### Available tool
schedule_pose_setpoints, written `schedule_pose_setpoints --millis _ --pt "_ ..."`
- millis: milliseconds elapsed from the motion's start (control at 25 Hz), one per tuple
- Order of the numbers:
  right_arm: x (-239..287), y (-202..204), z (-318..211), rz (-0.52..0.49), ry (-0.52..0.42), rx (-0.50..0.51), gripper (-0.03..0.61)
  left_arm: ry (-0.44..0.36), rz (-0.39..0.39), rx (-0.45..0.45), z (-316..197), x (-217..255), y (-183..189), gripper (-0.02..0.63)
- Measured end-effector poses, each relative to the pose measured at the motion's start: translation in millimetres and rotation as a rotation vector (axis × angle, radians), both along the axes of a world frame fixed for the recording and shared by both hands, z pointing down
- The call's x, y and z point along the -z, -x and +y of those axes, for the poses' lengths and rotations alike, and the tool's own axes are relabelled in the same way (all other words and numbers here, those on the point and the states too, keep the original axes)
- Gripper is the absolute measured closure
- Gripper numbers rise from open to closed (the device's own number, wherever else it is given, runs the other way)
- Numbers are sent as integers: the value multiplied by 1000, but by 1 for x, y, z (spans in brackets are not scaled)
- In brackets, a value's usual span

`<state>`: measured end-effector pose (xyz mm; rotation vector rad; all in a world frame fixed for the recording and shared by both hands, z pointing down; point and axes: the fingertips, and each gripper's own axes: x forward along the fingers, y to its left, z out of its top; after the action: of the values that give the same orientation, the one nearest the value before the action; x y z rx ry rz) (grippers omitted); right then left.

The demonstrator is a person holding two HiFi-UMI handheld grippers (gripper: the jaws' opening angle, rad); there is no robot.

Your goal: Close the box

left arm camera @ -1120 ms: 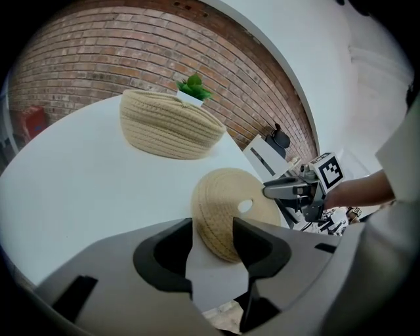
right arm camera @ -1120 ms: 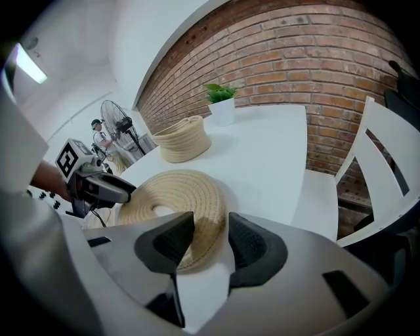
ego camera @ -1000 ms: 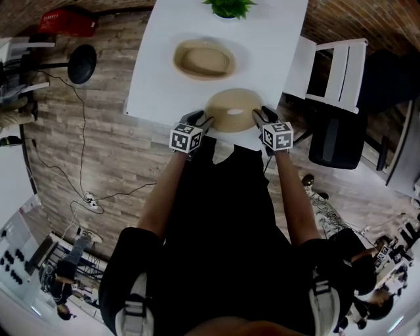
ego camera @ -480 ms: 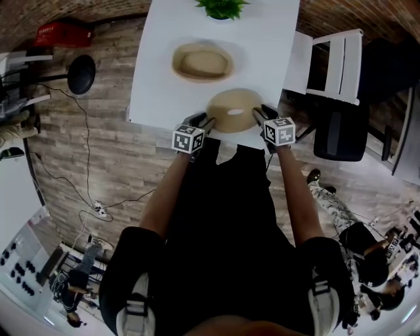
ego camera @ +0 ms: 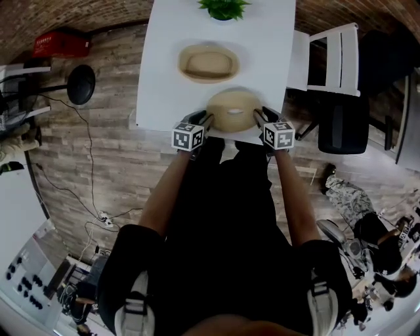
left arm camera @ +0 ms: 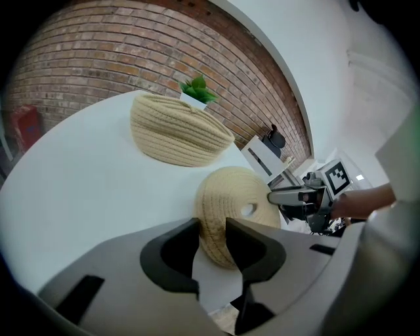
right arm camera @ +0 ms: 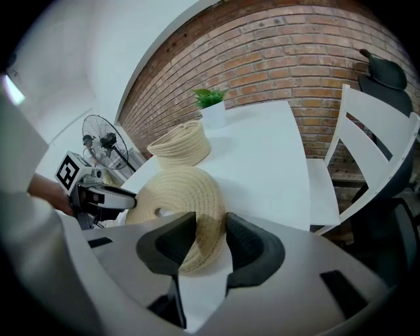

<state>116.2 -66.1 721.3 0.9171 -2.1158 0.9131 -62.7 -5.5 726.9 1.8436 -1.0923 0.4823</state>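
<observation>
A round woven rope lid [ego camera: 233, 110] with a small hole in its middle lies near the front edge of the white table [ego camera: 164, 79]. My left gripper [ego camera: 205, 119] has the lid's left rim [left arm camera: 216, 216] between its jaws, which have just been closing and now press on it. My right gripper [ego camera: 259, 115] holds the right rim [right arm camera: 200, 216] the same way, its jaws also just closing. The open woven basket [ego camera: 209, 63] stands farther back on the table, apart from the lid. Each gripper view shows the other gripper across the lid: the right gripper [left arm camera: 302, 197] and the left gripper [right arm camera: 98, 195].
A small potted plant [ego camera: 224, 8] stands behind the basket at the table's far edge. A white chair [ego camera: 326, 56] is beside the table on the right, a dark office chair [ego camera: 341, 125] nearer. A fan [right arm camera: 105, 141] stands off to the left.
Both pairs of jaws have narrowed onto the lid's rim. Both grippers and the lid have shifted a little toward the basket, which now looks nearer in the left gripper view.
</observation>
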Motion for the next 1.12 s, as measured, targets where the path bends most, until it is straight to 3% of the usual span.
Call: schedule_pose_setpoints --millis 360,760,1120 --pt "18 16 17 -43 -16 -82 440 -56 -29 46 -6 27 24 486" --pt "58 15 2 -98 -64 -20 441 -147 -34 212 -6 84 22 494" --pt "81 14 -3 -134 -115 55 442 -194 -25 350 3 107 18 494"
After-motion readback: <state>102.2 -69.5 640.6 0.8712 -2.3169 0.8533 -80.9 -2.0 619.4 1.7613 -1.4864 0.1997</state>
